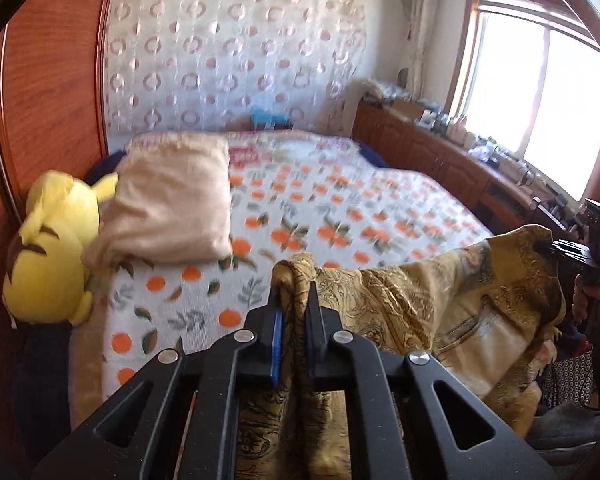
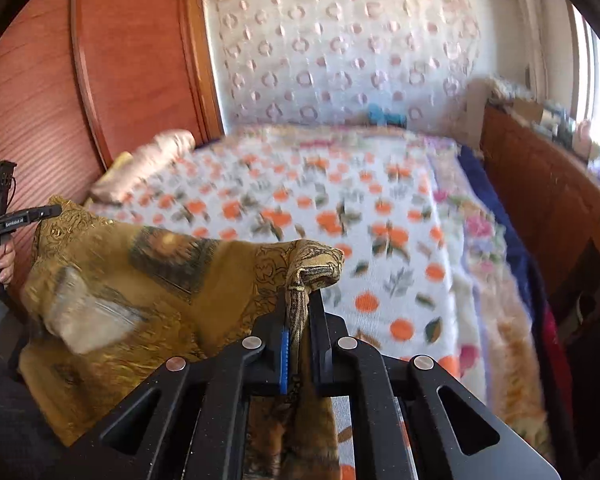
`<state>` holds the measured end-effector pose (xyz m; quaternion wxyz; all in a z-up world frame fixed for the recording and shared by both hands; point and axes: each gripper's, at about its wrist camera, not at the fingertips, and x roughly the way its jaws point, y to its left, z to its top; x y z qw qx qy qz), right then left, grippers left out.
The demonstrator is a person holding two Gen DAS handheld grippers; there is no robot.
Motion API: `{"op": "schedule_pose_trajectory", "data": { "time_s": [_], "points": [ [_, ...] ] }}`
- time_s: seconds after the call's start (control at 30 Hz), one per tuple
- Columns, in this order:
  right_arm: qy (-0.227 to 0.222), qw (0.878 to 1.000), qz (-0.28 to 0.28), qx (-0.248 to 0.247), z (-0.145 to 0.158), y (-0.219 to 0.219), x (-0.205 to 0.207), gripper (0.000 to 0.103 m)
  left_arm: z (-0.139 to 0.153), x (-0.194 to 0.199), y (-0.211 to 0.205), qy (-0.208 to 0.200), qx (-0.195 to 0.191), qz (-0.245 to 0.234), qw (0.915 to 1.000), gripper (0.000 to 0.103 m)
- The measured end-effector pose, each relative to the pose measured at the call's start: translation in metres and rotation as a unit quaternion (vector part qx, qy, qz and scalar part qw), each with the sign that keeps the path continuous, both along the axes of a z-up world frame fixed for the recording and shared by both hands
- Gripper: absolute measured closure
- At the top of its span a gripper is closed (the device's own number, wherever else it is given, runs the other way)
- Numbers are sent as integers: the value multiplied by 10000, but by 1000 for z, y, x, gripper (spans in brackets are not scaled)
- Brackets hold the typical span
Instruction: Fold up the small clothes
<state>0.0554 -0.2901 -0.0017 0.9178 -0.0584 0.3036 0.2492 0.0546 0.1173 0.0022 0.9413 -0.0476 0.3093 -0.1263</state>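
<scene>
golden patterned garment (image 1: 440, 300), orange-print bedspread (image 1: 340, 208), yellow plush (image 1: 52, 256)

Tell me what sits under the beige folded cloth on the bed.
The beige folded cloth lies on the orange-print bedspread, its left edge against the yellow plush toy. Whatever it covers beneath cannot be seen.
</scene>
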Motion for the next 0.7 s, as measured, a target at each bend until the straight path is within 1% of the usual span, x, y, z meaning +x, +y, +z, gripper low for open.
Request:
{"op": "schedule_pose_trajectory", "data": {
  "time_s": [0.07, 0.17, 0.2, 0.27, 0.3, 0.37, 0.4, 0.47, 0.5, 0.53, 0.57, 0.6, 0.63, 0.67, 0.7],
  "points": [
    [-299, 9996, 17, -16, 24, -3, -14, 96, 22, -9, -1, -248, -10, -59, 9997, 93],
    [-814, 9967, 36, -5, 66, -9, -33, 96, 62, -22, -5, -730, 13, -143, 9972, 93],
    [-973, 9953, 37, 1, 79, -11, -39, 96, 80, -25, -5, -951, 8, -157, 9953, 93],
    [-1297, 9915, 45, 5, 108, -14, -47, 96, 104, -27, -4, -1215, 37, -186, 9924, 93],
    [-1467, 9892, 60, -19, 123, -14, -49, 96, 122, -23, -3, -1391, 88, -167, 9901, 93],
    [-1786, 9838, 43, -143, 151, -13, -48, 96, 143, -11, 1, -1581, 171, -103, 9872, 93],
    [-1936, 9809, 17, -205, 165, -12, -43, 96, 158, 1, 4, -1678, 181, -99, 9856, 93],
    [-2130, 9767, -20, -269, 192, -9, -27, 96, 174, 24, 8, -1764, 246, -10, 9840, 93],
    [-2208, 9747, -61, -331, 202, -6, -16, 96, 181, 41, 10, -1782, 313, 65, 9835, 93],
    [-2245, 9734, -114, -433, 211, -1, 2, 96, 184, 62, 12, -1738, 374, 130, 9840, 93],
    [-2190, 9744, -126, -487, 215, 3, 18, 96, 183, 84, 14, -1654, 419, 188, 9852, 93],
    [-1999, 9784, -96, -521, 217, 10, 44, 96, 178, 104, 15, -1548, 444, 242, 9867, 93],
    [-1876, 9805, -92, -577, 212, 18, 66, 96, 166, 135, 19, -1353, 499, 294, 9891, 93],
    [-1755, 9821, -130, -671, 203, 28, 92, 96, 145, 165, 23, -1142, 571, 364, 9911, 93],
    [-1538, 9851, -183, -743, 189, 40, 120, 96, 125, 190, 25, -941, 620, 427, 9927, 92]
  ]
}}
